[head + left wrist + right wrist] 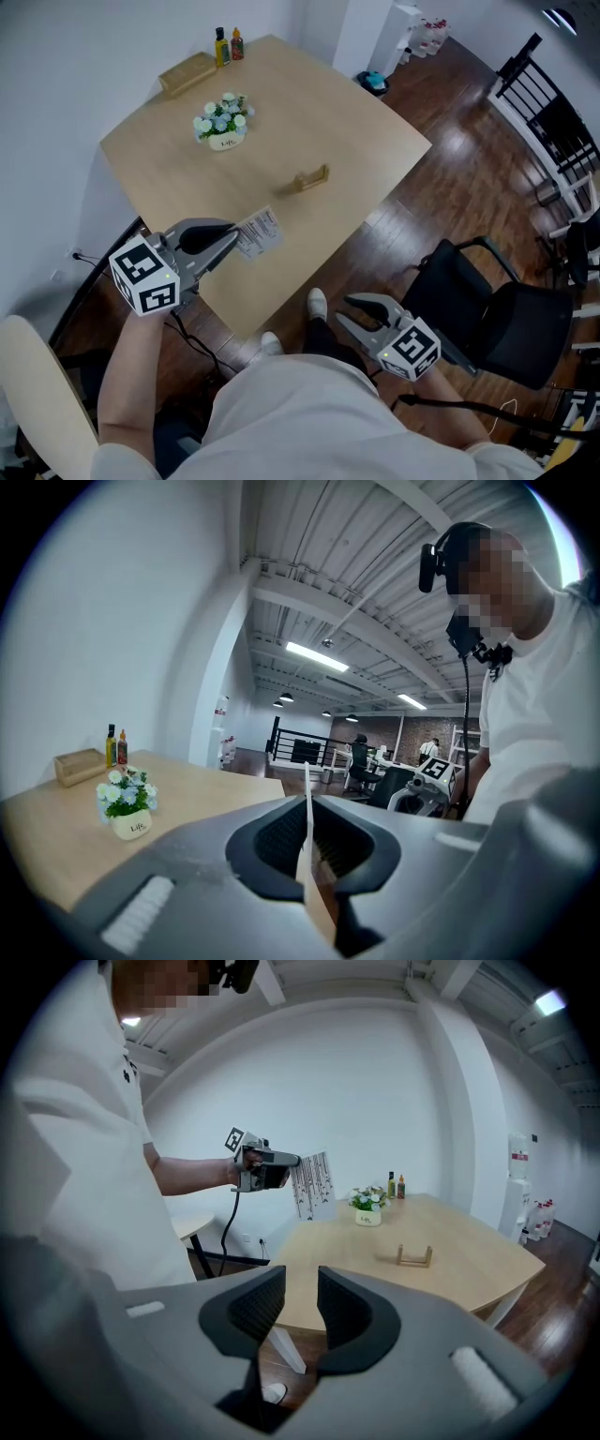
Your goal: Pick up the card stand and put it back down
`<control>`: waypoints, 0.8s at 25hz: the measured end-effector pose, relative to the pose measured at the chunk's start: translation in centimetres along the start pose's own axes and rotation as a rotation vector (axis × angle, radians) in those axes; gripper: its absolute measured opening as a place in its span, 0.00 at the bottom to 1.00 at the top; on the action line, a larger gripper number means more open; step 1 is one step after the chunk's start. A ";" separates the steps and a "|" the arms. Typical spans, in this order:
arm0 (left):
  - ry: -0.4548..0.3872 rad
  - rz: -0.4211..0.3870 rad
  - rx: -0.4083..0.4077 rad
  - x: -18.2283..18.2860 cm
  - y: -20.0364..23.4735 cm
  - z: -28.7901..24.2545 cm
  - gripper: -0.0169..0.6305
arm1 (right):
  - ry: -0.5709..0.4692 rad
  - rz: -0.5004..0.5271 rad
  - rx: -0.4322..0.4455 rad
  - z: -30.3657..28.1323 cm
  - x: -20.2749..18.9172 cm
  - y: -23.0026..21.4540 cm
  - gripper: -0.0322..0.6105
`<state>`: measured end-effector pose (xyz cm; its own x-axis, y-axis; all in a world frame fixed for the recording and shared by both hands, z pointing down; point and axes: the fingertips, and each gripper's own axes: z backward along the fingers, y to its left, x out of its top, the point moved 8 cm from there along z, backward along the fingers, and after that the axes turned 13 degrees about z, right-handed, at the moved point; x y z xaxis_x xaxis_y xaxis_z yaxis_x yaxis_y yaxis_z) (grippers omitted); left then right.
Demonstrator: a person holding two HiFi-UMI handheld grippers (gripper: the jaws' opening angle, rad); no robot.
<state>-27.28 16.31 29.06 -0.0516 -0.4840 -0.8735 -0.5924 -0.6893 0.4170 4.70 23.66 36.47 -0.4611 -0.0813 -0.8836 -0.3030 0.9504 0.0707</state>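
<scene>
The light wooden tabletop (356,112) sits cornerwise to the person, its near edge running between the two tongs. Dark wood floor (459,197) lies open to the right of it. A black office chair (497,314) stands just to the right of the right tongs (345,311), which hang off the tabletop, below its near corner, above the floor. Their jaws stand a little apart with nothing between them.

The left tongs (230,244) reach in over the near left edge. Their jaws are pressed together on a thin white card printed with dark tree shapes (260,232), held on edge above the tabletop.

The small wooden card stand (311,178) rests flat on bare tabletop beyond the tips of the left tongs, apart from the card, with clear wood on every side. Its long axis lies broadside to the right tongs, one short upright at each end.

Further out from the left tongs sits a small white pot (224,142) filled with pale flowers and green leaves (223,116). At the far corner lie an oblong wooden box (187,73), its contents not visible, and two small bottles (228,45) beside it.
</scene>
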 end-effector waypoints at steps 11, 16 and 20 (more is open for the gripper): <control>0.042 -0.027 -0.015 3.7 4.8 -9.1 0.05 | 0.014 -0.085 -0.057 2.4 -2.9 -6.2 0.23; 0.040 -0.045 -0.010 5.9 7.7 -13.7 0.05 | 0.018 -0.126 -0.066 3.0 -4.0 -9.9 0.23; 0.040 -0.064 -0.013 6.7 9.8 -16.7 0.05 | 0.023 -0.149 -0.061 3.3 -5.0 -11.8 0.23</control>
<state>-20.01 -2.65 31.49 0.0187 -0.4597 -0.8879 -0.5829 -0.7265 0.3639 13.36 13.87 38.56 -0.4257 -0.2279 -0.8757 -0.4194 0.9072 -0.0322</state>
